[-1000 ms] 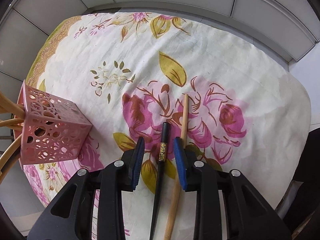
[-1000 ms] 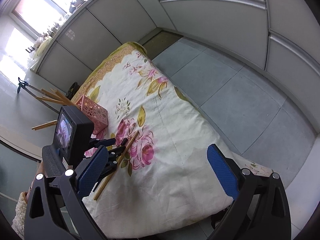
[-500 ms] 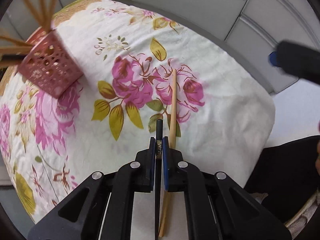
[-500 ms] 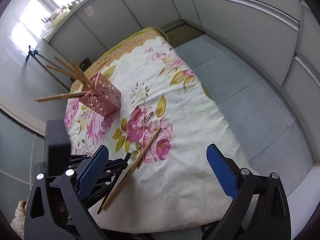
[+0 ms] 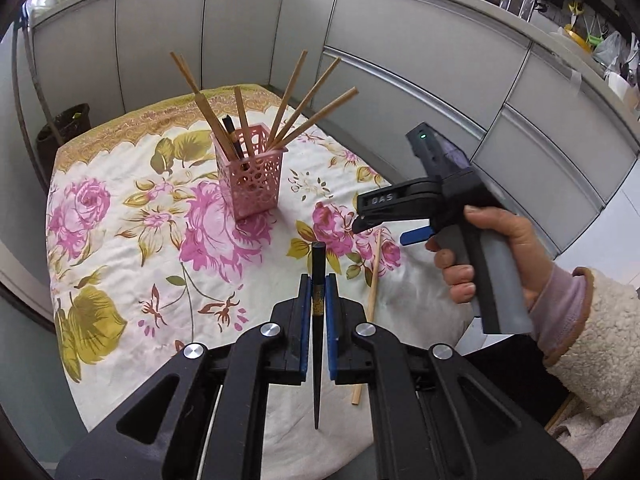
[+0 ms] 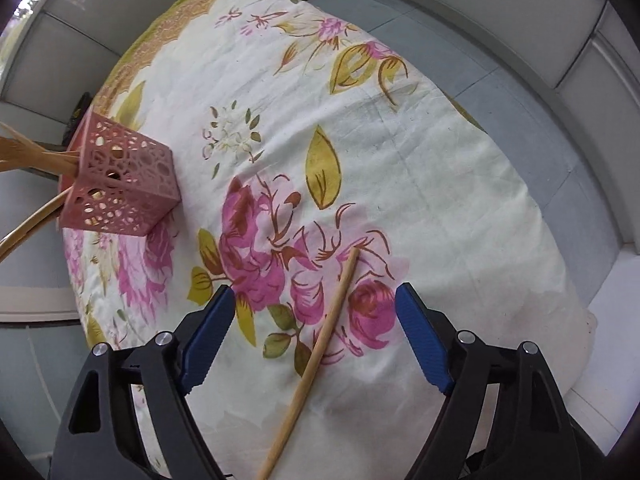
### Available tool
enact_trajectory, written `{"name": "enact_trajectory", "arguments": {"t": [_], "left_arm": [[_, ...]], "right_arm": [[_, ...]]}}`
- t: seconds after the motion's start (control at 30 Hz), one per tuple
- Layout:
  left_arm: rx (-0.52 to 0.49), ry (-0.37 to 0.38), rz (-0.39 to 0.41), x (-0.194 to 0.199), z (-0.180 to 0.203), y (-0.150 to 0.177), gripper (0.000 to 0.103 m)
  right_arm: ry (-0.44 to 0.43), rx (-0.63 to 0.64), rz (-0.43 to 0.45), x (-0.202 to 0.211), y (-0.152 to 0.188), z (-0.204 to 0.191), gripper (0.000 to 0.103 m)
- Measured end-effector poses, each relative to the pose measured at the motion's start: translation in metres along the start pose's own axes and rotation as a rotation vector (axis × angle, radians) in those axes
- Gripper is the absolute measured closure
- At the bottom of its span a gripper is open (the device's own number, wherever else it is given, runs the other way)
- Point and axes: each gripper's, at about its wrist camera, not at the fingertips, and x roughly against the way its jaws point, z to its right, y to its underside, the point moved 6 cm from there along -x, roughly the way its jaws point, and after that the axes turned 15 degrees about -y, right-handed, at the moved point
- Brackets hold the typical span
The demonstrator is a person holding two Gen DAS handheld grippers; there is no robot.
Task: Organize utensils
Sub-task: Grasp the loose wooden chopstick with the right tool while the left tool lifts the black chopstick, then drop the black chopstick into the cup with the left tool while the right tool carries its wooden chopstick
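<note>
Over floral cloth, closing right gripper astride wooden chopstick lying lengthwise between unclenched jaws, left gripper clamping black chopstick toward pink holder.

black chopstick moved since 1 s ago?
Yes. The black chopstick lay on the floral cloth beside the wooden chopstick; now the left gripper is shut on it and has lifted it clear, while the wooden one stays down.
</note>
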Motion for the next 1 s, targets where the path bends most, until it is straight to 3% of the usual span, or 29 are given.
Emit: {"name": "enact_trajectory", "arguments": {"t": [0.2, 0.3, 0.4, 0.43, 0.67, 0.8, 1.0], "left_arm": [[0.015, 0.024, 0.039, 0.016, -0.005, -0.003, 0.097], [0.018, 0.017, 0.05, 0.018, -0.008, -0.004, 0.097], [0.027, 0.017, 0.06, 0.019, -0.009, -0.005, 0.097], [0.03, 0.017, 0.063, 0.019, -0.01, -0.006, 0.097], [0.05, 0.01, 0.089, 0.026, -0.011, -0.01, 0.097], [0.061, 0.007, 0.108, 0.031, -0.013, -0.012, 0.097], [0.08, 0.014, 0.153, 0.043, -0.013, -0.018, 0.097]], "right_arm": [[0.21, -0.06, 0.036, -0.012, -0.001, 0.002, 0.034], [0.235, -0.096, 0.109, -0.006, -0.003, 0.003, 0.052], [0.207, -0.095, 0.133, 0.0, -0.004, 0.006, 0.082], [0.177, -0.117, 0.146, 0.002, -0.005, 0.011, 0.096], [0.047, -0.155, 0.217, 0.013, 0.001, 0.027, 0.099], [-0.001, -0.125, 0.268, 0.026, 0.007, 0.029, 0.099], [-0.066, -0.009, 0.388, 0.077, 0.018, 0.019, 0.099]]}}
